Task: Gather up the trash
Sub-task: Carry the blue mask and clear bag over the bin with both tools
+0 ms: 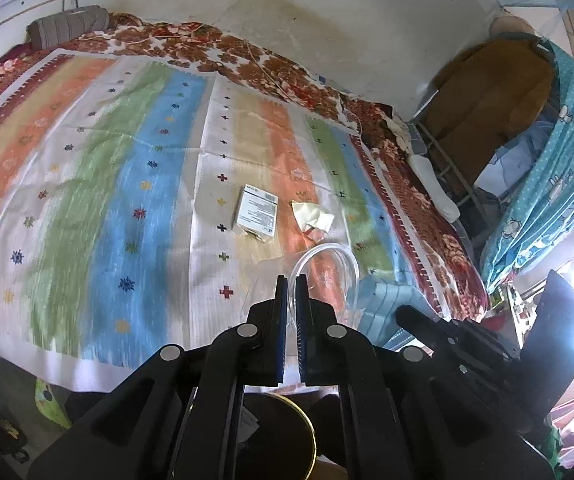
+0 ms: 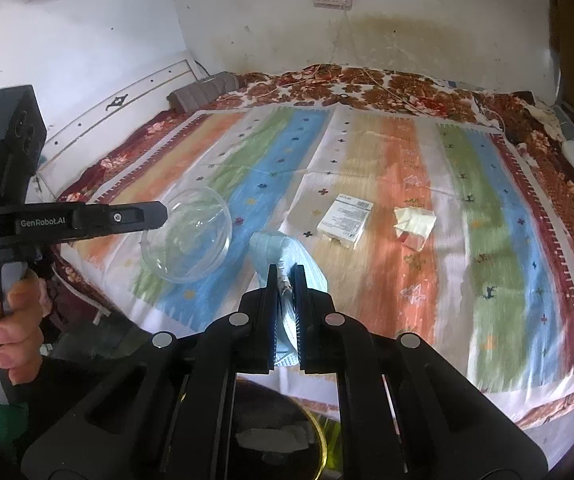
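Clear plastic bowl (image 2: 188, 236) pinched in left gripper (image 1: 291, 280), blue face mask (image 2: 287, 256) in right gripper (image 2: 286, 270).

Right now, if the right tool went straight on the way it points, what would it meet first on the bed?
Probably the striped bedsheet, just short of the white box. The right tool already grips the pale blue cloth. Depth is uncertain.

A bed (image 2: 547, 184) wears a striped cloth (image 2: 367, 152). On it lie a white box (image 2: 345, 220) and crumpled yellow paper (image 2: 415, 222), near each other.
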Demonstrator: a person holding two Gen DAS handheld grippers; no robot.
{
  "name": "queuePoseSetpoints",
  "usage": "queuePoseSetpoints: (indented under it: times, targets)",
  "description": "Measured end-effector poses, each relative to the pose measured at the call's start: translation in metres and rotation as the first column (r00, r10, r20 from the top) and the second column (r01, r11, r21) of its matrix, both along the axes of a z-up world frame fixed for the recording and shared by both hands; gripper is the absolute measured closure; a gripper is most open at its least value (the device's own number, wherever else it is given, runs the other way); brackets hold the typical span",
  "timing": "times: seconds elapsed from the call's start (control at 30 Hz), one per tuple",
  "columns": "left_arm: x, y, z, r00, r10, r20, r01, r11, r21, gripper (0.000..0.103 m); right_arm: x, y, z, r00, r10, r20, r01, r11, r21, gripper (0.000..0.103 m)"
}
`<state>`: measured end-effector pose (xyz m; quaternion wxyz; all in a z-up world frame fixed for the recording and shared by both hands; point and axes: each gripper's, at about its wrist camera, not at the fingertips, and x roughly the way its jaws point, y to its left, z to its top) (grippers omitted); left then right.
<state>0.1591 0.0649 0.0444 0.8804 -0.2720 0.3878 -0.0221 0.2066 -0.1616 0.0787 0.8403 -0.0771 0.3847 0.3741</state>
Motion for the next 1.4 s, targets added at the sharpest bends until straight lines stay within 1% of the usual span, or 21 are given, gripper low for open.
queuePoseSetpoints:
  times: [0.07,0.17,0.3,0.43,0.6,0.7,0.77,0.83,0.9,1.0,1.2,1.4]
  targets:
    - [-0.008,0.000,0.000,1.000,0.000,0.007,0.001,1.000,-0.020,0.100,-0.003,-0.002,0.001,1.000,0.000,-0.003,0.000,1.000,0.010,0.097]
    - [-0.014,-0.002,-0.001,1.000,-0.004,0.010,0.004,0.999,-0.042,0.100,-0.013,-0.003,0.000,1.000,0.011,0.003,-0.011,1.000,-0.002,0.097]
    - [-0.024,-0.006,0.001,1.000,-0.001,0.028,0.003,0.999,-0.041,0.100,-0.021,-0.008,-0.003,1.000,0.010,-0.012,-0.010,1.000,-0.003,0.097]
    - [-0.034,-0.010,-0.003,1.000,-0.005,0.026,0.006,0.999,-0.053,0.100,-0.028,-0.015,-0.006,0.999,0.007,-0.036,-0.007,1.000,0.004,0.097]
    - [-0.044,-0.022,-0.017,1.000,-0.028,-0.006,0.027,0.997,-0.078,0.100,-0.039,-0.019,-0.015,0.999,0.009,-0.053,-0.009,1.000,-0.004,0.097]
    - [-0.049,-0.028,-0.022,0.999,-0.030,-0.014,0.029,0.997,-0.072,0.100,-0.044,-0.023,-0.019,0.998,0.000,-0.059,-0.001,1.000,-0.008,0.097]
    - [-0.052,-0.032,-0.024,0.999,-0.032,-0.018,0.031,0.997,-0.064,0.100,-0.047,-0.026,-0.024,0.998,-0.017,-0.063,0.015,1.000,-0.027,0.097]
    - [-0.056,-0.036,-0.027,0.999,-0.031,-0.027,0.030,0.998,-0.053,0.100,-0.048,-0.028,-0.030,0.996,-0.024,-0.085,0.021,0.999,-0.036,0.097]
    - [-0.059,-0.039,-0.032,0.999,-0.030,-0.038,0.028,0.998,-0.054,0.100,-0.050,-0.029,-0.036,0.994,-0.027,-0.108,0.023,0.999,-0.041,0.097]
    - [-0.062,-0.042,-0.037,0.998,-0.031,-0.057,0.028,0.998,-0.058,0.100,-0.055,-0.029,-0.043,0.993,-0.030,-0.115,0.022,0.998,-0.065,0.097]
    - [-0.067,-0.043,-0.048,0.996,-0.021,-0.084,0.014,0.996,-0.093,0.100,-0.060,-0.028,-0.056,0.989,-0.033,-0.146,0.018,0.995,-0.103,0.097]
    - [-0.070,-0.044,-0.057,0.992,-0.005,-0.122,-0.007,0.995,-0.102,0.100,-0.065,-0.031,-0.072,0.981,-0.052,-0.189,0.027,0.991,-0.133,0.097]
